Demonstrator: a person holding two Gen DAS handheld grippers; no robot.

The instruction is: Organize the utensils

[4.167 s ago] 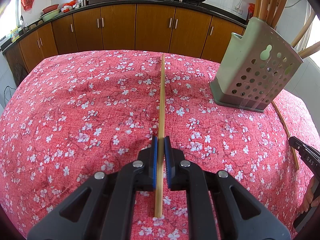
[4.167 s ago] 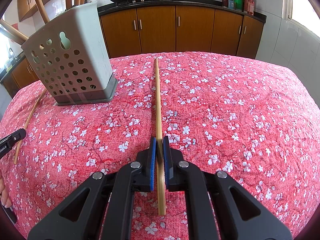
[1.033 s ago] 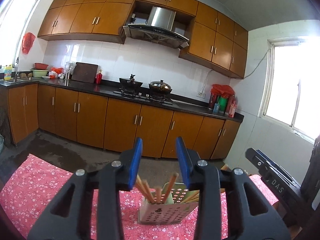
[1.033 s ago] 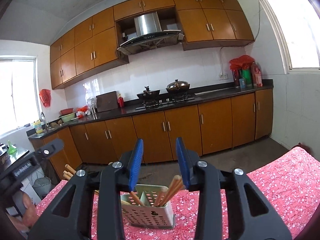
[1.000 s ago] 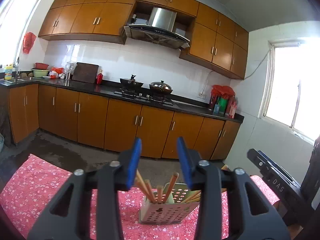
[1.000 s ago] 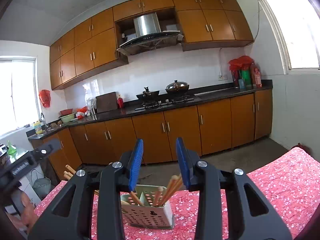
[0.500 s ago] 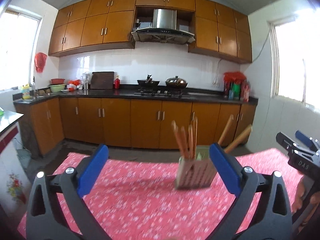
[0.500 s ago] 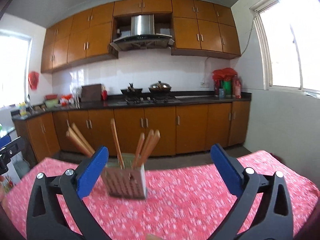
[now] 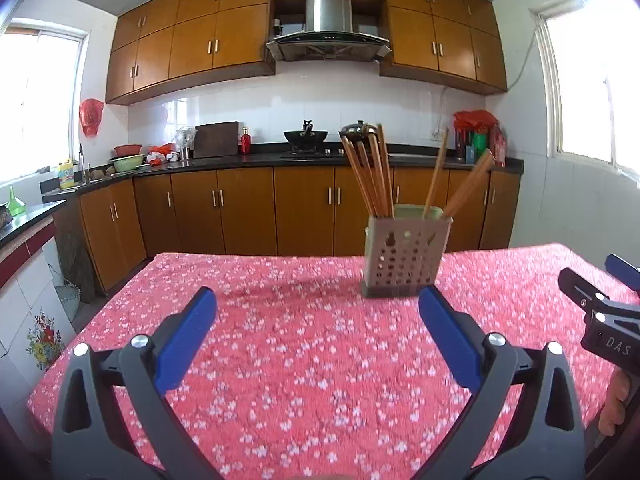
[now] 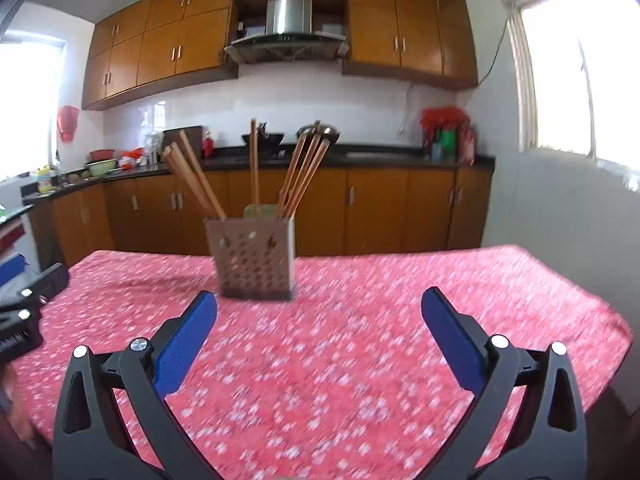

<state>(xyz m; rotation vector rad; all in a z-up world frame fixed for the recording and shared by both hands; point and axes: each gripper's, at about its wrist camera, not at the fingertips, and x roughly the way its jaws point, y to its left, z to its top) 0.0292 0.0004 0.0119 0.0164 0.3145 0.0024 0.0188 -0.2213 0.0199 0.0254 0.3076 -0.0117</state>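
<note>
- Left wrist view: left claw (image 9: 318, 334), blue pads spread wide, jaws just opened, nothing between them, over the surface (image 9: 280, 380) with its red floral cloth.
- Holder (image 9: 404, 258): perforated, grey-green, upright on the surface ahead and slightly right of the left claw, apart from it.
- Contents: chopsticks (image 9: 370, 178), several, wooden, standing on end; one cluster leans left, others lean right.
- Right claw (image 9: 600, 312): at the right edge, held by a hand (image 9: 614, 404).
- Right wrist view: right claw (image 10: 320, 334), released, jaws just opened, empty; holder (image 10: 254, 258) ahead and slightly left, chopsticks (image 10: 254, 162) fanned out of its top.
</note>
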